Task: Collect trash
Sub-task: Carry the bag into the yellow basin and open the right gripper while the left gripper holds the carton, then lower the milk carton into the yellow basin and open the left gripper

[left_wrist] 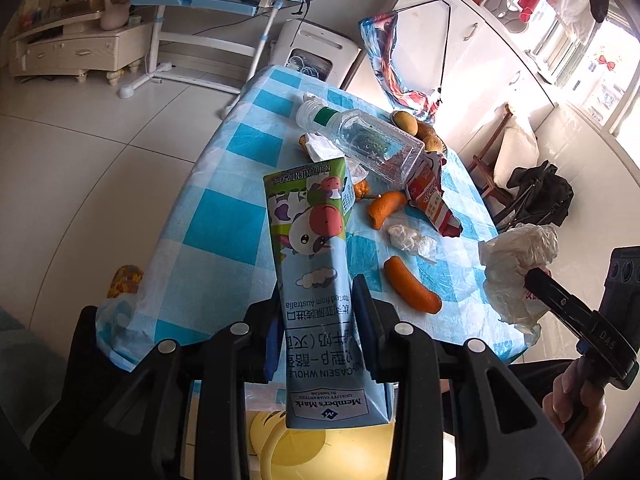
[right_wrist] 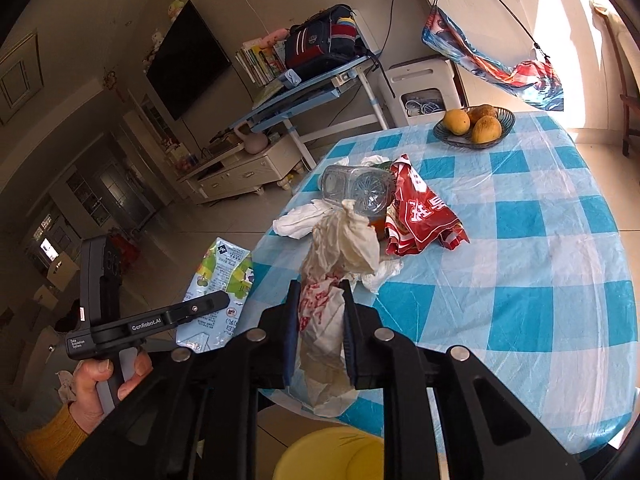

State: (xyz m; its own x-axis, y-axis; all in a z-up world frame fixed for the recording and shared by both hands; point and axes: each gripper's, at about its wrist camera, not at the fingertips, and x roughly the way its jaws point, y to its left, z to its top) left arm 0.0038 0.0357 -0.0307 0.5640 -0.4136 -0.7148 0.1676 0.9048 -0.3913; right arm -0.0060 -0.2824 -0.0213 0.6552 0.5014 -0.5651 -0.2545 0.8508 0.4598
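Trash is gripped on both sides. A milk carton (left_wrist: 316,280) is pinched btwn the pads of the left gripper (left_wrist: 320,300), off the table's (right_wrist: 520,240) near edge, above a yellow bin (left_wrist: 320,448). A crumpled plastic bag (right_wrist: 340,260) is clamped tight in the right gripper (right_wrist: 320,292), jaws nearly closed. A plastic bottle (left_wrist: 368,140), red wrapper (right_wrist: 420,216) & orange peels (left_wrist: 412,288) are left on the checked cloth.

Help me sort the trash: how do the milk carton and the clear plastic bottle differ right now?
The milk carton is printed and opaque; the plastic bottle is clear. The carton is clamped in the left gripper, off the table; the bottle lies on its side there. Both are drink containers.
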